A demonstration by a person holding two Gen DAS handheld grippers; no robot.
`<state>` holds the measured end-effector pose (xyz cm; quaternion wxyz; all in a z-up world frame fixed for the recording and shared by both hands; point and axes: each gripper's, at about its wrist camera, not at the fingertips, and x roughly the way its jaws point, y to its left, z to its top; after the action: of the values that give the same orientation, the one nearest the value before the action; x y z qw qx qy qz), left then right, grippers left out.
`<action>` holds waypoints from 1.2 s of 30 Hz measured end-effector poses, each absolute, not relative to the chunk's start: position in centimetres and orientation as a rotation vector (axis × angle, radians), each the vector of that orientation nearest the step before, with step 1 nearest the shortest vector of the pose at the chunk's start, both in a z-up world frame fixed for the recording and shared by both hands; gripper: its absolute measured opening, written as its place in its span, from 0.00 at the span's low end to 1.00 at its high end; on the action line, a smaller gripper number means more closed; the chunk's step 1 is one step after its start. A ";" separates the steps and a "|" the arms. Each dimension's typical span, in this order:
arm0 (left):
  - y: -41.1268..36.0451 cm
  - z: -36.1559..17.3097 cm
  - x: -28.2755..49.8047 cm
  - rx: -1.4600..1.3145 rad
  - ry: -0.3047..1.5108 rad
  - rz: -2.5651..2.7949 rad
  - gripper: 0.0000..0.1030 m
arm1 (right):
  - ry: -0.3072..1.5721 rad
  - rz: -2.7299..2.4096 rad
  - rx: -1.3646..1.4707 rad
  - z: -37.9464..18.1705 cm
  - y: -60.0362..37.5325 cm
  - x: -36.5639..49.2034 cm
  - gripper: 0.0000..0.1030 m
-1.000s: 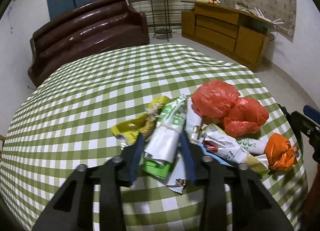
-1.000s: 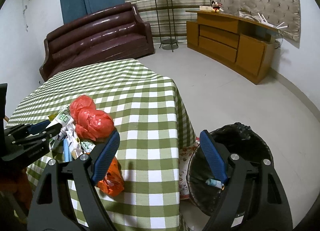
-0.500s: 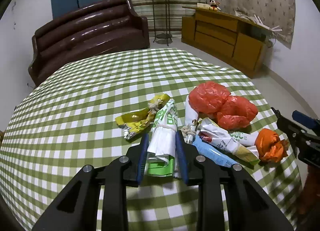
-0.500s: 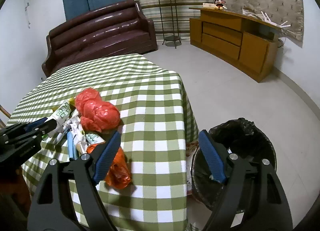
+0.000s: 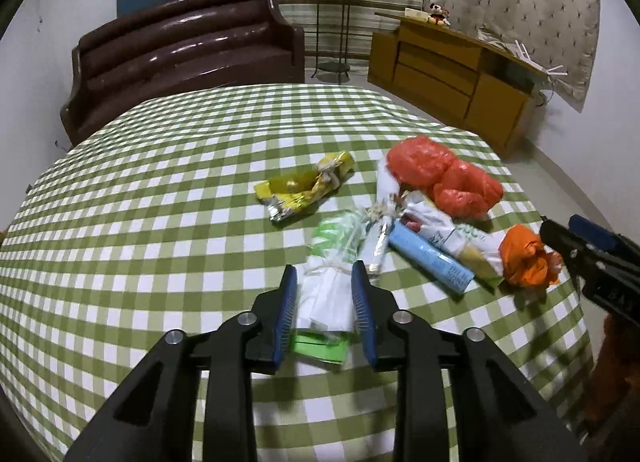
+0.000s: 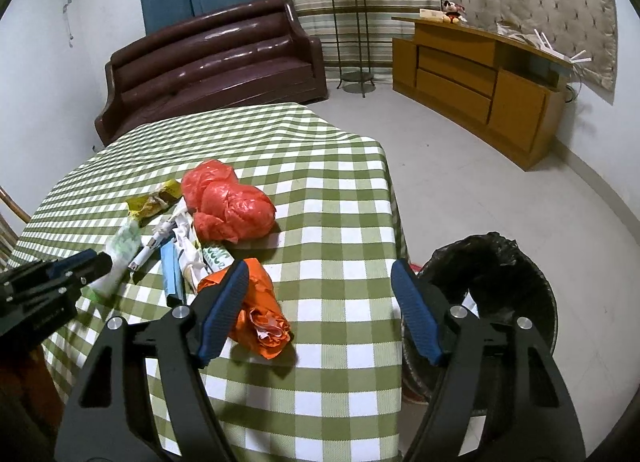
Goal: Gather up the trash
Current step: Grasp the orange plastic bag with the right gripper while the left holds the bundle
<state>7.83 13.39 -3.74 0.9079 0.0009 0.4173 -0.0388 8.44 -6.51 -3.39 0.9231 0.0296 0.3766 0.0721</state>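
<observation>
Though crumpled, glossy white-green wrapper (image 5: 326, 294)

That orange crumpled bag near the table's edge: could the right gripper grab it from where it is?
Probably yes. The orange bag lies in the open beside the right gripper, whose jaws stand wide with nothing between them; it sits just off its left finger, so a small sideways shift seems needed.

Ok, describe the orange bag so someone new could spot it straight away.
On the green checked table, find the trash pile at the corner nearest the black bin. The crumpled orange bag lies closest to that edge, smaller and more orange than the red bags behind.
</observation>
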 end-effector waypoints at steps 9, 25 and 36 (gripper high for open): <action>13.5 -4.2 9.0 0.005 0.884 -0.092 0.47 | 0.780 0.154 0.059 -3.4 -6.3 8.4 0.70; 14.5 -4.8 7.9 0.008 0.887 -0.098 0.31 | 0.788 0.199 0.031 -3.3 -4.9 8.1 0.70; 16.4 -4.4 6.8 -0.013 0.859 0.005 0.30 | 0.845 0.224 -0.030 -4.8 -3.3 9.0 0.61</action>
<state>6.79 16.43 -4.43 0.9091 -0.0063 0.4164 0.0025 8.96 -3.29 -4.79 0.9060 -0.0146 0.4089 0.1086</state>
